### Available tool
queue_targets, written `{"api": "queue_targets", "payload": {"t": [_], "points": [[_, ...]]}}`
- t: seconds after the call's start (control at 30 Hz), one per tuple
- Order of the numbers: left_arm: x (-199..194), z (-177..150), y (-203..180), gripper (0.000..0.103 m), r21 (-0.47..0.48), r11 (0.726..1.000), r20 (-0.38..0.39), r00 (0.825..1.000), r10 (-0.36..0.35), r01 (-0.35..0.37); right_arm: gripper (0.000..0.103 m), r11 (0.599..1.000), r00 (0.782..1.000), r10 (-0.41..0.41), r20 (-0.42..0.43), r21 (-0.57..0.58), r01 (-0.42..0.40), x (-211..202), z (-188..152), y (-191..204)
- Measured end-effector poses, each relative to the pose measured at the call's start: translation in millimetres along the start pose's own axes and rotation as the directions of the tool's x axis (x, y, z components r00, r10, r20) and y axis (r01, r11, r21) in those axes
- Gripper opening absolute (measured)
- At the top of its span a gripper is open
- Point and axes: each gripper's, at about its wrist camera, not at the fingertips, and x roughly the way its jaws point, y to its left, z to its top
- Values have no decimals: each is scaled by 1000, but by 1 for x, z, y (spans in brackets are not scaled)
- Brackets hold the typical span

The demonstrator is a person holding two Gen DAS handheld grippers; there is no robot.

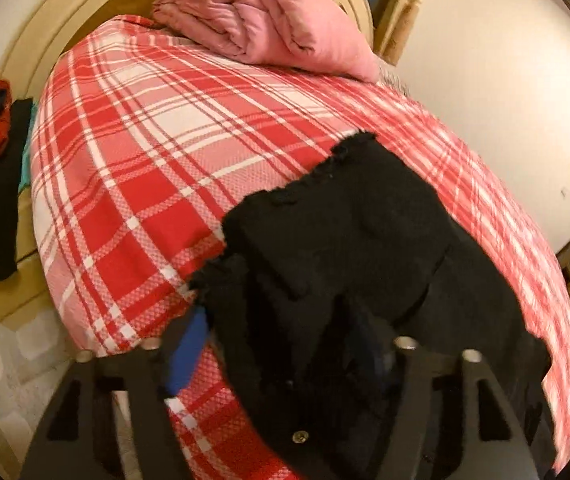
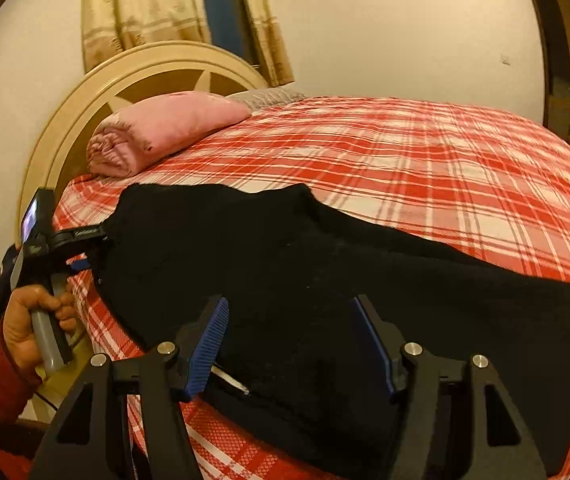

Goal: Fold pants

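Between the spread fingers of the right gripper [image 2: 291, 340]: black pants [image 2: 325, 264], lying flat underneath, blue pads [image 2: 209, 344] standing clear on either side, pinching nothing. Between the fingers of the left gripper [image 1: 285, 344]: a bunched, raised fold of the same pants, hiding the right-hand finger entirely and reaching the blue pad of the other. Partly closed by the look of it, but impossible to tell whether pressing on the cloth or only straddling it. From the right wrist view, gripped by a hand [image 2: 33, 320] in a red sleeve, at the far left end of the garment.

Outward from both pairs of fingers: pants stretched lengthwise along the near edge of a bed, on a red-and-white plaid sheet [image 1: 125, 140], with a ragged edge just beyond the left fingers. Farther off, a folded pink quilt [image 1: 261, 20] against a cream headboard [image 2: 85, 92], well apart from the garment.

Judged from drape and creasing: soft, limp, fairly thick cloth, light enough for one pinch per end, not fragile, unlikely to slide on the woven sheet. Likely to sag and double over once lifted. Best taken at the edges: a corner of the near end for the left fingers, the outer seam or far end for the right, catching all layers together and biting deep enough to avoid slipping off.
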Motion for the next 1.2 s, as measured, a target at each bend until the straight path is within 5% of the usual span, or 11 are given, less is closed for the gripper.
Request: {"api": "queue_targets", "payload": {"t": [0.13, 0.33, 0.47, 0.57, 0.73, 0.87, 0.93, 1.03, 1.2], "points": [[-1, 6, 5, 34, -18, 995, -16, 995, -96, 96, 65, 995, 999, -37, 26, 98, 34, -8, 3, -23], [-43, 11, -31, 30, 97, 987, 86, 987, -139, 130, 65, 944, 993, -109, 44, 317, 90, -28, 3, -84], [-85, 7, -80, 30, 246, 939, 122, 953, -276, 240, 65, 907, 988, -140, 71, 410, 99, -49, 2, -123], [-118, -17, -134, 30, 429, 846, 116, 909, -399, 317, 65, 887, 977, -190, 97, 444, 128, -67, 0, -145], [-160, -87, -212, 29, 652, 599, -15, 798, -602, 464, 65, 847, 952, -278, 124, 499, 183, -103, -10, -177], [-165, -150, -255, 29, 755, 423, -138, 752, -645, 501, 65, 805, 934, -336, 117, 551, 221, -127, -28, -198], [-160, -184, -272, 29, 797, 342, -192, 746, -638, 498, 65, 791, 931, -349, 108, 566, 231, -133, -36, -203], [-146, -225, -287, 29, 846, 247, -257, 767, -587, 472, 65, 765, 928, -358, 102, 602, 229, -137, -41, -212], [-122, -261, -293, 36, 884, 154, -330, 822, -464, 442, 65, 786, 936, -336, 104, 578, 219, -133, -38, -209]]}}
